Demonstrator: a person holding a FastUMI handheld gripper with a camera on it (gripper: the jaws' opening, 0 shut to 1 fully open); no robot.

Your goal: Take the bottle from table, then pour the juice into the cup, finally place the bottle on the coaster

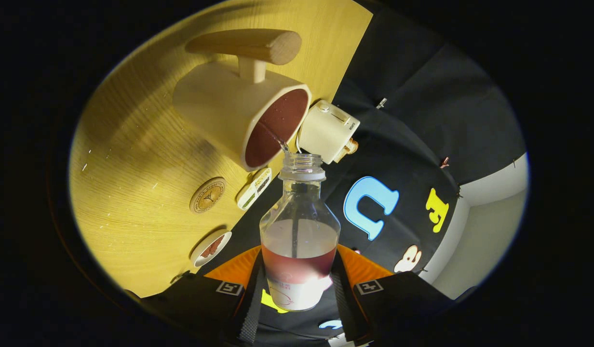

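Note:
My gripper (pixel 297 284) is shut on a clear plastic bottle (pixel 299 226), both fingers pressing its labelled lower body. The bottle is uncapped and holds reddish juice. The whole view is rolled, so the bottle is tipped, its open mouth (pixel 302 161) right at the rim of a cream cup (pixel 239 113) with a wooden handle (pixel 246 46). A thin stream of juice runs from the mouth into the cup, whose inside shows dark red. A round wooden coaster (pixel 208 194) lies on the yellow wood table (pixel 133 159), beside the cup and apart from it.
A cream cylindrical device (pixel 328 130) with a knob stands just beyond the bottle's mouth, close to the cup. A small white packet (pixel 254 188) and a small round dish (pixel 211 248) lie near the table's edge by the coaster.

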